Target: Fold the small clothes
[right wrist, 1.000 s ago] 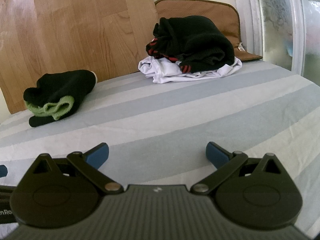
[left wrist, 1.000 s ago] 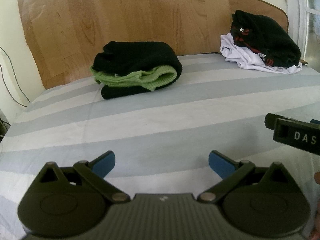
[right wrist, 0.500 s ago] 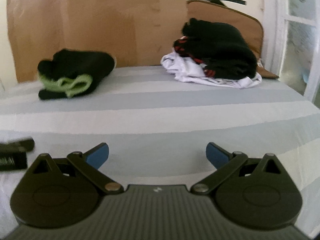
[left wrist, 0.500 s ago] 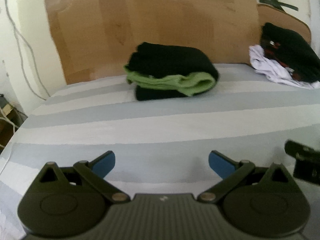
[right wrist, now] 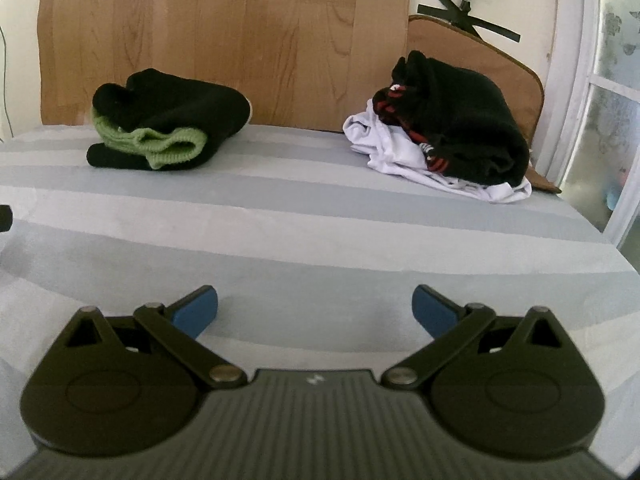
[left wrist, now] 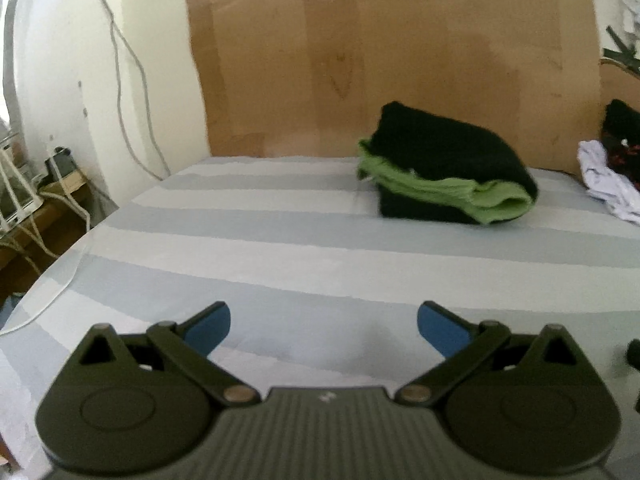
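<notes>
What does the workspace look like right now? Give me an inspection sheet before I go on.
Surface: striped sheet, grey and white bands, bare between tongs and clothes.
Job's things: folded stack, black with a green knit layer, far left; loose pile, black garment with red trim over white cloth, far right, unfolded.
Clutter: nothing seen on the sheet besides the clothes.
Grippers: left tongs open, empty, above the sheet; right tongs open, empty.
Cables: grey cable hanging down the left wall; white cords on a side shelf.
Surroundings: wood-look panel behind; brown board behind the pile; frosted window right.
</notes>
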{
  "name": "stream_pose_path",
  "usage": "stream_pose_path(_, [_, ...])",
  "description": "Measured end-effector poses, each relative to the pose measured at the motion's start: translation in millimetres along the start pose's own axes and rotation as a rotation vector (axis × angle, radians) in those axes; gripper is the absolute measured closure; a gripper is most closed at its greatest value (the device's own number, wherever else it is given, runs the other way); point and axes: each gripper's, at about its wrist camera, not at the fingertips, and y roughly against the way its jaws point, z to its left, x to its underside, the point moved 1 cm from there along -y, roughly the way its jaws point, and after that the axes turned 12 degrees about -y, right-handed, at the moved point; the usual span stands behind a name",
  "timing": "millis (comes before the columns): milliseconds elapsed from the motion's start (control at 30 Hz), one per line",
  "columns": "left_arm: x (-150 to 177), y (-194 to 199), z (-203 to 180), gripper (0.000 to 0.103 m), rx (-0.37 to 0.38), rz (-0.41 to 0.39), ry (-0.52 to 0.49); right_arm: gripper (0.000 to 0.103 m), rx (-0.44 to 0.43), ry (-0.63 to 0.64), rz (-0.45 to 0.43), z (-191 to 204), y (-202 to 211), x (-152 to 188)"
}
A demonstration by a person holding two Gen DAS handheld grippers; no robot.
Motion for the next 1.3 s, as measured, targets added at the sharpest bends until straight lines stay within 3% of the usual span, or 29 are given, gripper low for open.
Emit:
stream_pose_path(300, [3, 0, 2, 0.000, -0.020, 0.023, -0.007, 0.000, -0.009, -0.043, 0.020, -4, 0, 0])
stream_pose_path(600, [4, 6, -14, 0.000, -0.020, 0.011, -0.088, 0.000, -0.019, -0.094, 0.046, -9, -3, 0])
stream_pose_path(833, [5, 2, -21, 0.000, -0.061, 0.041, -0.129, 0.000, -0.033, -0.118, 0.053, -12, -3, 1])
stream_pose_path(1300, [6, 5, -18, 0.000, -0.096, 0.058, -0.140, 0.000, -0.060, -0.150, 0.044, -15, 2, 2])
